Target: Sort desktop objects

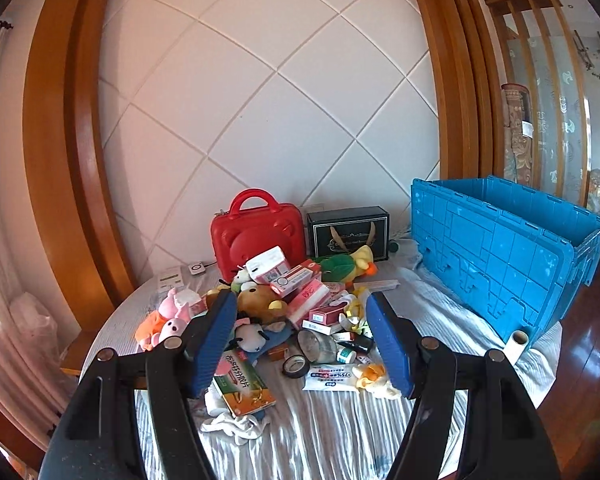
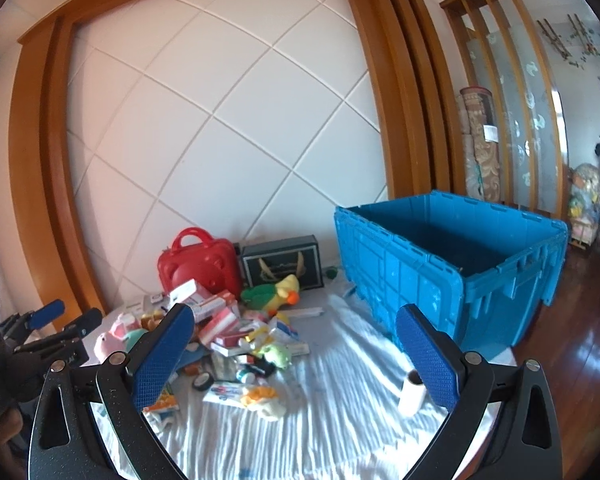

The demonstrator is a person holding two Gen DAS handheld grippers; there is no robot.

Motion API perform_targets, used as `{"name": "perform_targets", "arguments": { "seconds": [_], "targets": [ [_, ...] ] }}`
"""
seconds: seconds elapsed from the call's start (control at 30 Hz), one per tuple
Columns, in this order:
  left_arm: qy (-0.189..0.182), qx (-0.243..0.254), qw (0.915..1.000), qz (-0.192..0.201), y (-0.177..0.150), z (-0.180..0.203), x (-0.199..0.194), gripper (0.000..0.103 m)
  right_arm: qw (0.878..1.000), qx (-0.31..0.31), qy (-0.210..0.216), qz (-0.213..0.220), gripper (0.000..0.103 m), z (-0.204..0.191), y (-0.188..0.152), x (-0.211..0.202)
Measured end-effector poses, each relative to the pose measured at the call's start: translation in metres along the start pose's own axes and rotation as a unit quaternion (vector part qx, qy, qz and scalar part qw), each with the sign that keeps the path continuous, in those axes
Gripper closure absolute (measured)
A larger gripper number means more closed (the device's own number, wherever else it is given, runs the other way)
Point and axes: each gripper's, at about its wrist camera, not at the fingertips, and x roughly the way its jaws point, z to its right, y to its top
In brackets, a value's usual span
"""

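— Where's the stuff to sort?
— In a heap (image 1: 296, 312) at the middle of the table (image 1: 332, 432), on a white striped cloth: boxes, soft toys, a roll of tape (image 1: 295, 366), a green and yellow duck (image 2: 274, 294).
— And around it?
— A red case (image 1: 257, 230) and a black box (image 1: 348, 233) stand behind by the wall. A blue crate (image 2: 456, 268) sits at the right, open on top, with a white roll (image 2: 412, 396) just beside it.
— The tools?
— The left tool (image 1: 300, 340) hangs over the near edge of the heap, spread, nothing between its pads. The right tool (image 2: 296, 350) is spread very wide, also empty, nearer the crate.
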Motion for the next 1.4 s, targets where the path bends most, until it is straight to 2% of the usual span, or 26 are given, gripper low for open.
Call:
{"name": "perform_targets", "arguments": {
  "seconds": [0.03, 0.07, 0.13, 0.17, 0.27, 0.4, 0.7, 0.93, 1.1, 1.27, 1.4],
  "targets": [
    [0.007, -0.003, 1.0000, -0.002, -0.001, -0.002, -0.003, 0.035, 1.000, -0.001, 0.000, 0.002, 0.000, -0.002, -0.001, -0.003],
    [0.010, -0.004, 0.9999, -0.003, -0.001, -0.003, -0.006, 0.026, 1.000, -0.001, 0.003, 0.002, 0.000, -0.004, -0.001, -0.006],
    [0.004, -0.006, 1.0000, 0.002, -0.003, -0.004, -0.012, 0.014, 1.000, -0.005, 0.008, 0.002, 0.000, -0.007, -0.004, -0.008],
    [0.001, -0.010, 0.9999, 0.003, -0.004, -0.005, -0.015, 0.012, 1.000, -0.007, 0.009, -0.001, 0.000, -0.009, -0.005, -0.009],
    [-0.014, -0.010, 0.9998, 0.005, -0.005, -0.003, -0.024, 0.011, 1.000, -0.006, 0.013, -0.006, 0.000, -0.008, -0.008, -0.013],
    [0.006, -0.006, 0.9999, 0.009, -0.009, 0.000, -0.028, 0.010, 1.000, -0.013, 0.012, -0.006, 0.000, -0.006, -0.009, -0.018],
    [0.006, -0.012, 0.9999, 0.009, -0.012, 0.001, -0.028, 0.010, 1.000, -0.023, -0.005, 0.001, 0.000, -0.003, -0.009, -0.021],
    [-0.011, 0.002, 0.9999, 0.007, -0.012, 0.007, -0.026, 0.010, 0.999, -0.016, -0.029, 0.002, 0.000, 0.006, -0.011, -0.020],
    [-0.040, 0.000, 0.9992, 0.005, -0.010, 0.005, -0.023, 0.010, 0.999, -0.010, -0.043, -0.004, 0.000, 0.010, -0.012, -0.015],
    [-0.049, -0.006, 0.9988, -0.003, -0.010, 0.003, -0.017, 0.010, 0.999, -0.012, -0.050, -0.002, 0.000, 0.011, -0.012, -0.015],
    [-0.065, -0.007, 0.9978, 0.008, -0.011, 0.002, -0.018, 0.010, 0.998, -0.011, -0.056, 0.004, 0.000, 0.012, -0.009, -0.018]
  ]
}}
